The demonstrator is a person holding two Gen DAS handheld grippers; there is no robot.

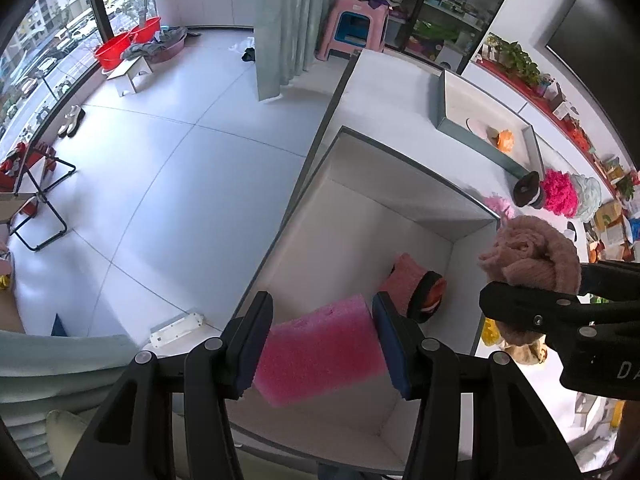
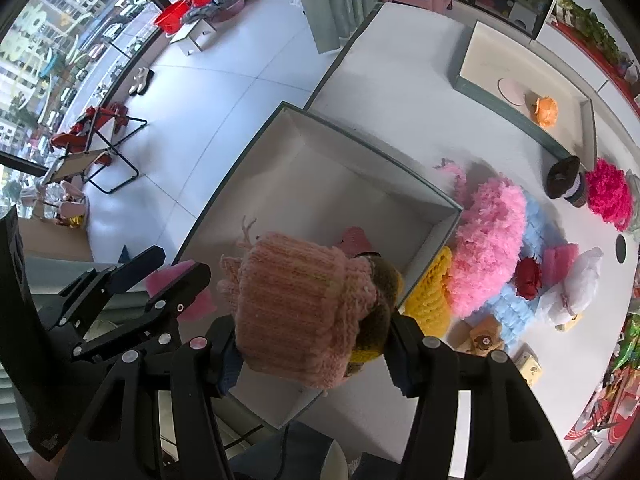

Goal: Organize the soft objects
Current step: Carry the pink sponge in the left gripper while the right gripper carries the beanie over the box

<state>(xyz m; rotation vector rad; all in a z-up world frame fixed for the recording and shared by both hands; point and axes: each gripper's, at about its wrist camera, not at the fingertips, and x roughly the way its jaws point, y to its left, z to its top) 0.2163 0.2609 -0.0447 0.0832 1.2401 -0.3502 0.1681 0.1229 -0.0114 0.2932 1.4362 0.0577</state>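
My left gripper (image 1: 320, 344) is shut on a pink sponge block (image 1: 320, 356) and holds it over the near end of an open white box (image 1: 360, 208). A knitted pink and black item (image 1: 416, 288) lies inside that box. My right gripper (image 2: 312, 356) is shut on a peach knitted hat (image 2: 292, 312) with a dark yellow-brown part, held over the box's (image 2: 332, 184) near right corner. The hat also shows in the left wrist view (image 1: 532, 256). The left gripper shows in the right wrist view (image 2: 160, 272).
A second box (image 2: 528, 80) at the back holds a round pad and an orange pom-pom (image 2: 546, 110). Right of the near box lie a pink fluffy item (image 2: 492, 248), a yellow knit (image 2: 430, 296), a blue cloth, a red flower and a magenta pom-pom (image 2: 610, 194). The table edge runs left.
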